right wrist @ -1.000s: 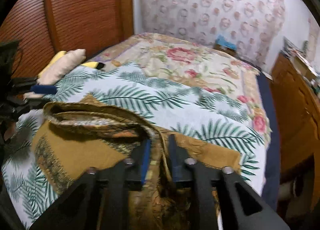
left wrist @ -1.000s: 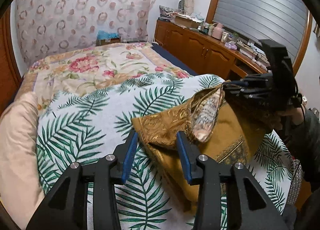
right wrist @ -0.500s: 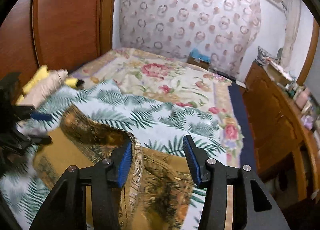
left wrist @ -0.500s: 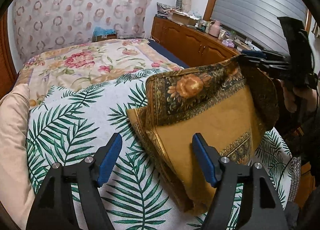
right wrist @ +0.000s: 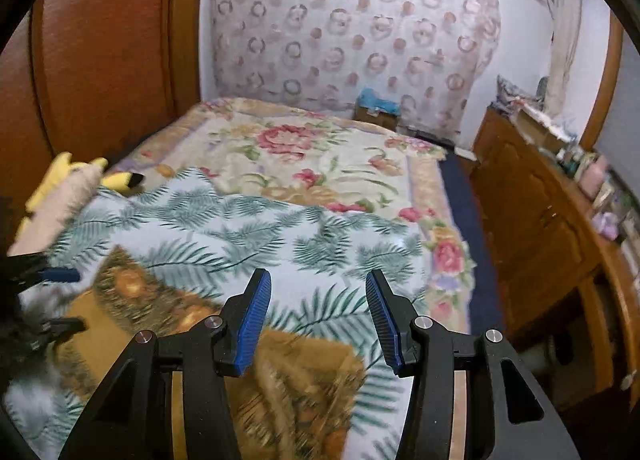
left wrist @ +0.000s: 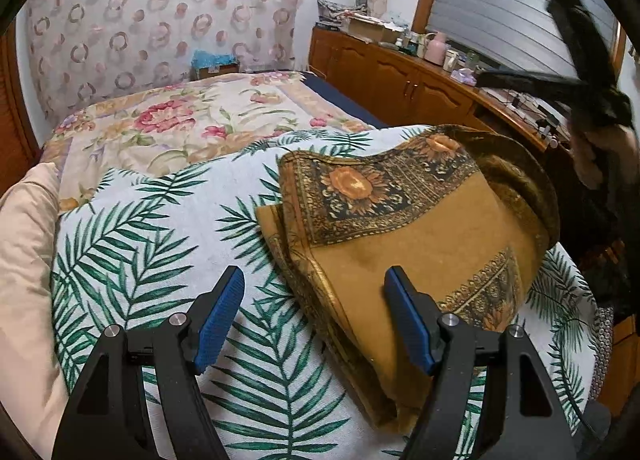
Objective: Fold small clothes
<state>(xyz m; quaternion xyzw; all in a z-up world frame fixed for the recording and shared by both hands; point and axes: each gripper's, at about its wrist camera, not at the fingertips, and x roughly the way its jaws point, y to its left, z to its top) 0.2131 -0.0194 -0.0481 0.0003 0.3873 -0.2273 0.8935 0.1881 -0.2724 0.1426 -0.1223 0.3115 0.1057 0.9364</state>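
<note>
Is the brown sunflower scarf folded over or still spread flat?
Folded over: the brown sunflower scarf lies doubled on the palm-leaf blanket, its patterned border flapped back and stacked edges showing nearest the camera.

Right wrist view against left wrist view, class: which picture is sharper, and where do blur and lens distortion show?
Left wrist view: sharp on the cloth and the left gripper; only the right gripper, raised at the right edge, is smeared. Right wrist view: softer overall, with the cloth and palm-print cover streaked. Both views: fisheye bending, dark rounded corners.
</note>
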